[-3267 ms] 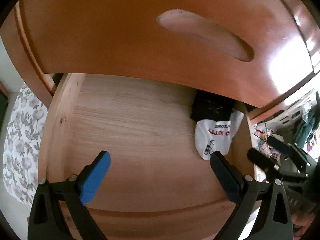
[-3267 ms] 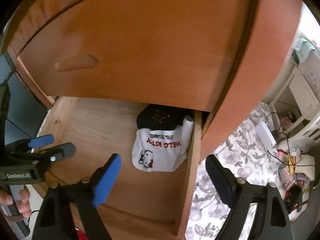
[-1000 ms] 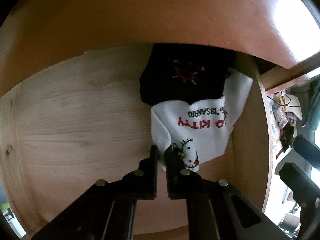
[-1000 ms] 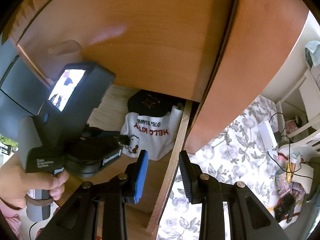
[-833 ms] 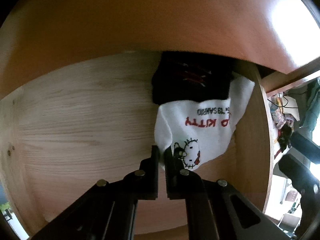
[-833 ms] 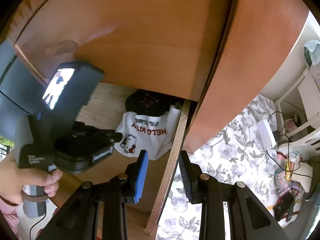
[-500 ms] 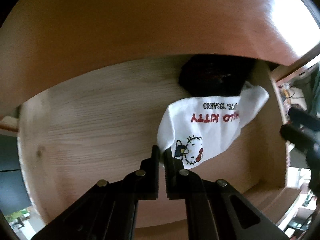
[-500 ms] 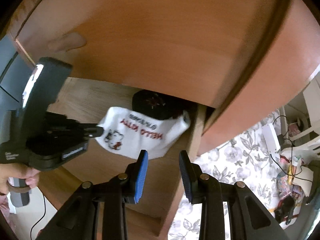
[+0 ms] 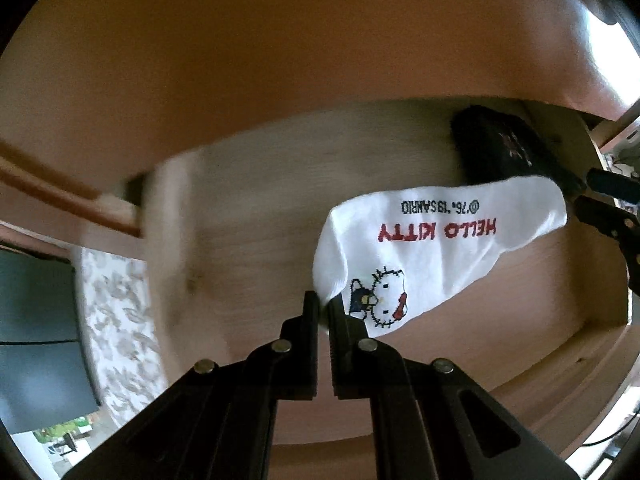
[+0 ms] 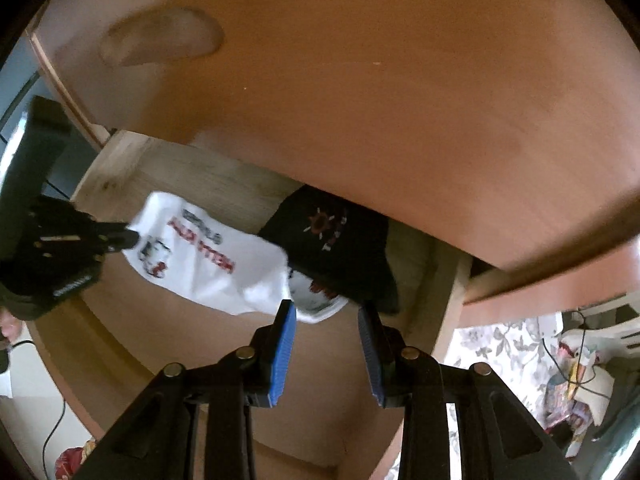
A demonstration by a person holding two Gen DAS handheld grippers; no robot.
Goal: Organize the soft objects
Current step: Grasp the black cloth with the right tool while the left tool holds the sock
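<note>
Pinching one corner of a white sock (image 9: pixel 436 248), the left gripper (image 9: pixel 323 308) is seen with its two black fingers (image 9: pixel 308 344) clenched almost together, only the thin edge of fabric being trapped between the tips. The sock is held above the pale wooden floor of an open drawer (image 9: pixel 256 216), stretched from the pinched corner toward the drawer's right side, with red lettering and a small cartoon figure printed on it. In the right wrist view the same sock (image 10: pixel 208 258) is seen running from the left gripper (image 10: pixel 130 238) at the left edge of the picture to a spot just ahead of the right gripper (image 10: pixel 326 316). The right gripper is shown with its blue-padded fingers (image 10: pixel 282 354) parted and nothing pressed between them; the sock's far end lies just beyond the left pad, and whether it is touched cannot be told. A black folded garment (image 10: pixel 336 248) with a small red and white pattern is tucked at the back right corner of the drawer, partly under the orange-brown front of the closed drawer above (image 10: pixel 360 80). A second white piece with a printed figure (image 10: pixel 316 298) is seen under the black garment's near edge. A floral-patterned floor covering (image 10: pixel 504 356) is visible to the right of the drawer's side wall.
</note>
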